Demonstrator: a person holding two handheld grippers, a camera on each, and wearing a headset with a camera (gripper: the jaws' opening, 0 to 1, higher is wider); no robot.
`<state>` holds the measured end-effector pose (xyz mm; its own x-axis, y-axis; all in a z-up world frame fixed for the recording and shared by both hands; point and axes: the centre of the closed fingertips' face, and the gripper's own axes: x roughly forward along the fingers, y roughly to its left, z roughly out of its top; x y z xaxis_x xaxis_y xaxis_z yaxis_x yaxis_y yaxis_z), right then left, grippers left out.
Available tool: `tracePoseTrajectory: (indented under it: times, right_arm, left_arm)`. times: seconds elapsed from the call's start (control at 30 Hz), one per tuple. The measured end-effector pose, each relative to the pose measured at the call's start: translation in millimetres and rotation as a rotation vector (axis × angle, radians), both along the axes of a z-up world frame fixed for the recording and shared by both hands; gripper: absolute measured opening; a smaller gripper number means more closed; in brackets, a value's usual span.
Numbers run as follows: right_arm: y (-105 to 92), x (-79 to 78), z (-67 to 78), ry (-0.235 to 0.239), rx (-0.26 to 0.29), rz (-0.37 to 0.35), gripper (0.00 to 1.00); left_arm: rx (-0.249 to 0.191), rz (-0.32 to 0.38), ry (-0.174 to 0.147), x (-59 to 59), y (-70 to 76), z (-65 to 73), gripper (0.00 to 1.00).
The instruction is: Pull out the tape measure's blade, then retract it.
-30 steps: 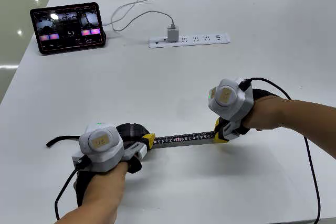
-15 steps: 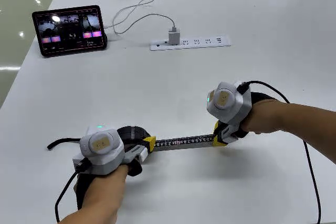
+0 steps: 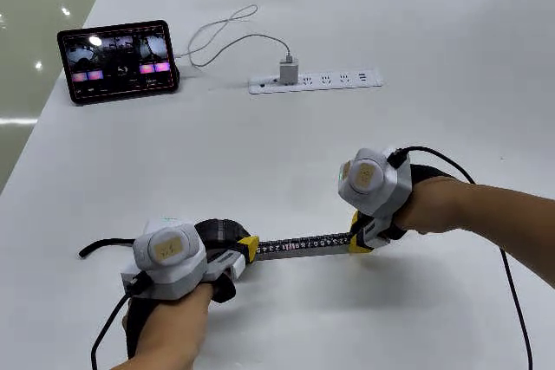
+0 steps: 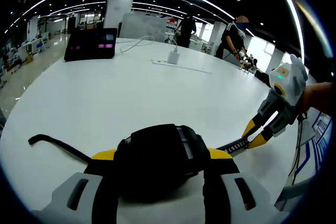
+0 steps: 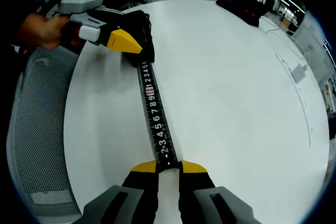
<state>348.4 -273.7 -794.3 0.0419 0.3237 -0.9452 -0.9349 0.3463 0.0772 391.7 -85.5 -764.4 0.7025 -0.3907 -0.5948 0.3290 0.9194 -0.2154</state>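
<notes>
1. Right gripper view: right tongs pinch the blade tip between closed jaws.
2. Clamped in the left tongs: the tape measure.
3. A short length spans between them (pull seemingly done); retracting remains.

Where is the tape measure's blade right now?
In the head view the blade stretches across the white table, from the black case in the left gripper to the right gripper, which pinches its tip.
</notes>
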Motion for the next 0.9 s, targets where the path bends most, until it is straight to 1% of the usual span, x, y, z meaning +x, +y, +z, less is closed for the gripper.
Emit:
tracePoseTrajectory:
  times: [0.37,0.73,0.9]
  right_arm:
    - [4.1,-0.1,0.1,-0.004,-0.005,0.006,0.10]
    - [7.7,1.4,0.0,0.001,0.003,-0.002,0.10]
    - [9.9,1.6,0.1,0.001,0.001,0.005,0.10]
  left_arm:
    - [-0.003,-0.002,0.002,0.1,-0.2,-0.3,0.60]
    - [-0.006,-0.003,0.003,-0.1,-0.4,-0.5,0.60]
    - [-0.006,-0.002,0.003,0.1,-0.4,-0.6,0.60]
